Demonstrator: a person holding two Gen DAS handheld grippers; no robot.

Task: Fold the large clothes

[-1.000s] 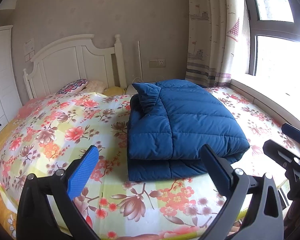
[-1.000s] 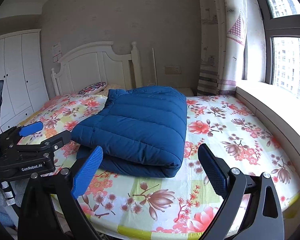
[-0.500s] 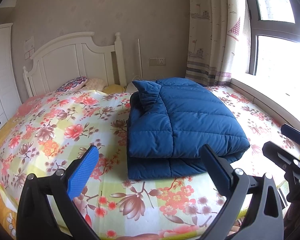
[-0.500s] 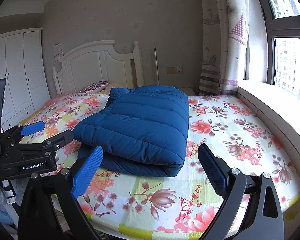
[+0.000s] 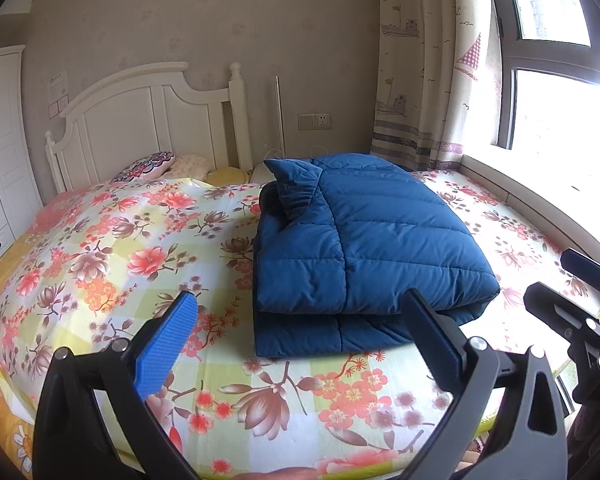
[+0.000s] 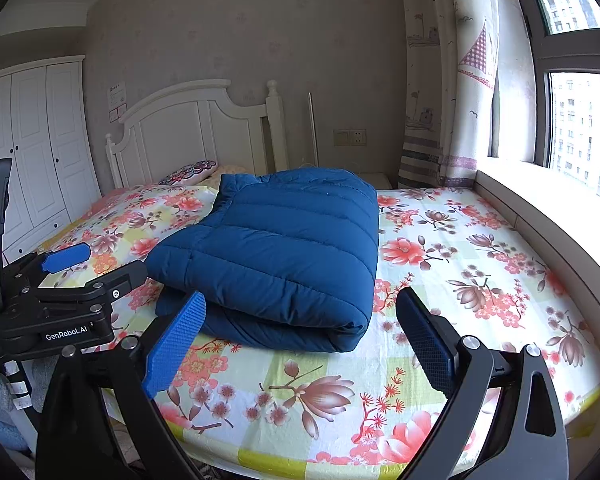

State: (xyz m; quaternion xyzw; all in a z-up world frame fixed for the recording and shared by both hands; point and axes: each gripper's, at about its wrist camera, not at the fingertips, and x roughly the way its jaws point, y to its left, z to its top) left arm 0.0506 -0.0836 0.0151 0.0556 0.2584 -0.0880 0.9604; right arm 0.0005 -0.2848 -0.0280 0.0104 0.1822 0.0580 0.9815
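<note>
A blue quilted down jacket (image 5: pixel 352 240) lies folded into a thick rectangle on the flowered bed sheet (image 5: pixel 120 260), its collar end toward the headboard. In the right wrist view the same folded jacket (image 6: pixel 284 252) shows its rounded fold edge toward me. My left gripper (image 5: pixel 300 328) is open and empty, held back from the jacket near the foot of the bed. My right gripper (image 6: pixel 298 328) is also open and empty, short of the jacket's near fold. The other gripper is visible at the side of each view, at the right edge (image 5: pixel 580 312) and at the left edge (image 6: pixel 72 280).
A white headboard (image 5: pixel 148 120) and pillows (image 5: pixel 148 164) stand at the far end. A white wardrobe (image 6: pixel 36 152) lines the left wall. A curtain (image 5: pixel 424 60) and a window sill (image 6: pixel 548 216) run along the right side of the bed.
Both grippers have drifted slightly, so the views shift a little. The jacket has not moved and both grippers stay open.
</note>
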